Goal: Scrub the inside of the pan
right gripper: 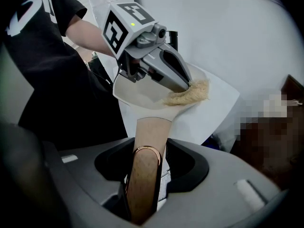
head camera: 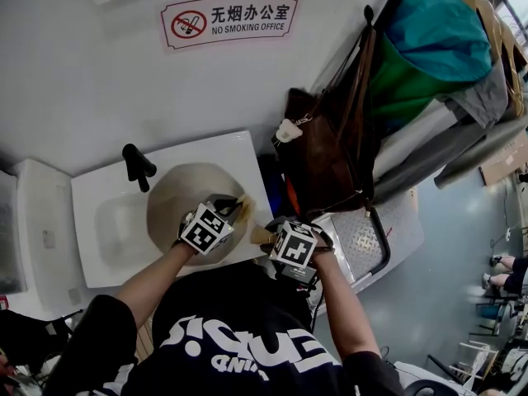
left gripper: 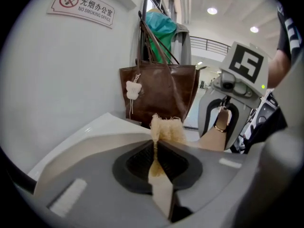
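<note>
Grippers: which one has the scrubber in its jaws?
The left gripper: its jaws pinch the tan fibrous scrubber at the pan, while the right gripper clamps the pan's wooden handle.

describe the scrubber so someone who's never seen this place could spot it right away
Find the white sink below the no-smoking sign; a cream pan is held over it. On the pan's inside, near its edge and pinched in the left gripper, is the scrubber: a small straw-coloured, frayed fibrous wad, the only shaggy thing among smooth surfaces.

Faucet point(head camera: 138, 167) beside pan point(head camera: 177, 198), bag point(head camera: 326, 155) perhaps near right
</note>
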The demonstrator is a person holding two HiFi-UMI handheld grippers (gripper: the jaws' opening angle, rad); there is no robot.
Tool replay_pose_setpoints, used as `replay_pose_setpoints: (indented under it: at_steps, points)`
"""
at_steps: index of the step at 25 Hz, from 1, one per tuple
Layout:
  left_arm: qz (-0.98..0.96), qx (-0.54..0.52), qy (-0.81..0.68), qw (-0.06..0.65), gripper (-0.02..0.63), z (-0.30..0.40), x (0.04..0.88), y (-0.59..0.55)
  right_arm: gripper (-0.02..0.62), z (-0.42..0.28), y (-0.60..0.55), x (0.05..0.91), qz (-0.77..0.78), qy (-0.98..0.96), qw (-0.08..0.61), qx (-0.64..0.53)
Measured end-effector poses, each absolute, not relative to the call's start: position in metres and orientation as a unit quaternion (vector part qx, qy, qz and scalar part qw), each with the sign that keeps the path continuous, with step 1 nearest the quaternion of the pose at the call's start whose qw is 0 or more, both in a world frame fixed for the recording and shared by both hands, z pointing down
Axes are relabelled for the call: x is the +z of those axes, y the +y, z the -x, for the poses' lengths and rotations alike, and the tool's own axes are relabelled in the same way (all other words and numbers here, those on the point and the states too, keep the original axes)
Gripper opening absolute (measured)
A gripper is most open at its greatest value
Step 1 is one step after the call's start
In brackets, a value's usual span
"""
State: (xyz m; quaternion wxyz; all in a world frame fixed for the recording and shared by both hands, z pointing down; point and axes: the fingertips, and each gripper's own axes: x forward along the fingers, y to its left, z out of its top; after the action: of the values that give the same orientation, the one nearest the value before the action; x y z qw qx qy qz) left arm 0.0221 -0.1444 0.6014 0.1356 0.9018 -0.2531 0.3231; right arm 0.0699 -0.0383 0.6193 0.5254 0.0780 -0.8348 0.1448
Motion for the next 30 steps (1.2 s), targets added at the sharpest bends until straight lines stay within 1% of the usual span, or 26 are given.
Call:
replay_pose_setpoints:
  at_steps: [7,14,16,19,22,30]
  points:
    - [-0.889,0.349,-0.270,0.122,0.021,-0.010,0.609,-0.184,0.198,-0.069,-0.038,0.618,-0.078,-0.834,0.525,0.147]
    - [-0.865,0.374,-0.320,0.100,0.021,0.014,0.611,-0.219,0.198,-0.071,-0.037,0.619,-0.077,-0.834,0.526,0.149]
    - [-0.856,0.394,-0.327,0.075,0.021,0.021,0.613,-0.224,0.198,-0.072,-0.036,0.619,-0.076,-0.834,0.526,0.150]
    - [-0.840,0.429,-0.332,0.014,0.021,0.031,0.613,-0.234,0.198,-0.072,-0.035,0.619,-0.076,-0.834,0.525,0.152]
    - [-0.824,0.461,-0.328,-0.031,0.021,0.041,0.615,-0.244,0.198,-0.073,-0.035,0.619,-0.076,-0.834,0.525,0.154]
    - [-0.779,0.557,-0.271,-0.099,0.021,0.072,0.627,-0.256,0.198,-0.073,-0.036,0.619,-0.075,-0.833,0.526,0.154]
